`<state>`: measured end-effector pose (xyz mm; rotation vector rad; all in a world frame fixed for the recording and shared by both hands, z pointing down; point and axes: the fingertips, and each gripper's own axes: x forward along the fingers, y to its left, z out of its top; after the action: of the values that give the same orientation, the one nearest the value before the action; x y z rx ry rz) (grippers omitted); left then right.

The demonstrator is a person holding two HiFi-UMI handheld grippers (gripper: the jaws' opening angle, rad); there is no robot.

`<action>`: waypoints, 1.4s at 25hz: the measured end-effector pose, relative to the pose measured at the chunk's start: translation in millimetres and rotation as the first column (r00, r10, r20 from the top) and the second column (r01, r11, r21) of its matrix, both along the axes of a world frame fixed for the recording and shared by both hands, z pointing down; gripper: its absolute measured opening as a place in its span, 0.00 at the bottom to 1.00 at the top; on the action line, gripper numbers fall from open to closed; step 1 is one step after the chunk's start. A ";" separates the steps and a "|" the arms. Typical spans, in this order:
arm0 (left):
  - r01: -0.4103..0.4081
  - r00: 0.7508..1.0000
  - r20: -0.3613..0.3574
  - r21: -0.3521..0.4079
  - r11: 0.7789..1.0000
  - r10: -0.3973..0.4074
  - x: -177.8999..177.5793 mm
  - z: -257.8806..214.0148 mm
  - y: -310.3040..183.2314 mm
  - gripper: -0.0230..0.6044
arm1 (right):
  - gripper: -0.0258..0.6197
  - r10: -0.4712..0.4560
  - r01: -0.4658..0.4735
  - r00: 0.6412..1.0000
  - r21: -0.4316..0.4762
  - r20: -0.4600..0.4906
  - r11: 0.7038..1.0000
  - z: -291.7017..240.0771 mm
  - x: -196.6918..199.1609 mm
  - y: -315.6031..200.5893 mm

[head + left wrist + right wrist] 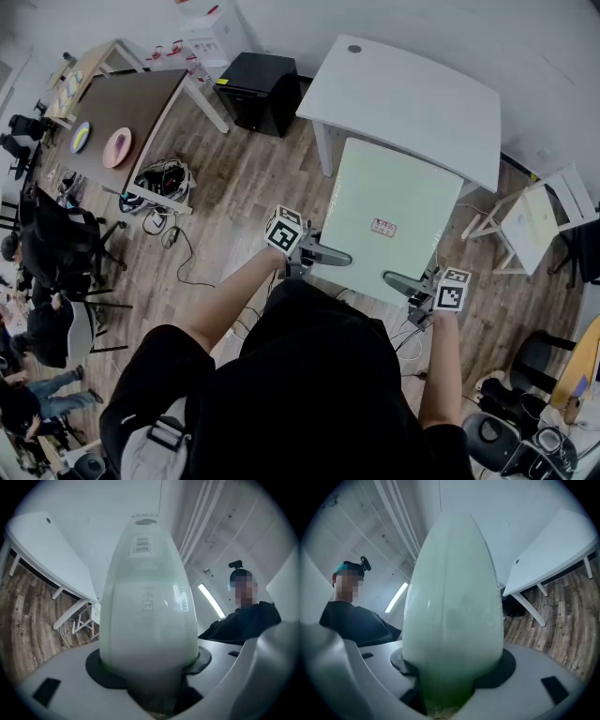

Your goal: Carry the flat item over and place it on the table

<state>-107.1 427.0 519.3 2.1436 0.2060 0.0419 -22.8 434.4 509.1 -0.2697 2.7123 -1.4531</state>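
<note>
Above the wooden floor (244, 178), near the white rectangular table (412, 94), a pale green flat panel (398, 206) is held level. Its near edge is pinched at the left by the left gripper (323, 253) and at the right by the right gripper (403, 281).

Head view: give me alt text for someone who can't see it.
Seen from above, a person holds a pale green flat board by its near edge, the left gripper and the right gripper each clamped on it. Its far edge meets the white table in the picture; wooden floor lies below.
</note>
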 end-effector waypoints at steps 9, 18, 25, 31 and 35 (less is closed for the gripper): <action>0.023 1.000 0.006 0.010 1.000 -0.023 13.0 5.8 3.0 0.50 | 0.50 -0.027 0.027 1.000 0.004 0.017 1.000 3.3 13.5 1.4; 0.048 0.999 0.008 -0.007 0.999 -0.048 17.4 9.1 -3.9 0.50 | 0.50 -0.028 0.028 0.999 -0.012 0.036 1.000 6.8 18.5 -8.1; 0.000 1.000 -0.003 -0.014 1.000 0.000 37.6 12.0 -46.6 0.50 | 0.50 0.035 -0.034 0.999 -0.027 0.026 0.999 9.6 38.3 -46.6; -0.009 1.000 -0.019 -0.046 0.999 0.008 43.4 18.5 -93.9 0.50 | 0.50 0.060 -0.060 0.998 -0.048 0.011 0.997 16.3 44.3 -93.8; -0.031 0.999 -0.027 -0.049 0.998 0.030 41.5 18.3 -132.5 0.50 | 0.50 0.077 -0.077 0.997 -0.068 0.002 0.995 15.6 42.5 -132.2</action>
<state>-65.5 294.5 537.7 2.0922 0.2527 0.0263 19.7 302.3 524.7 -0.3692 2.6210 -1.5237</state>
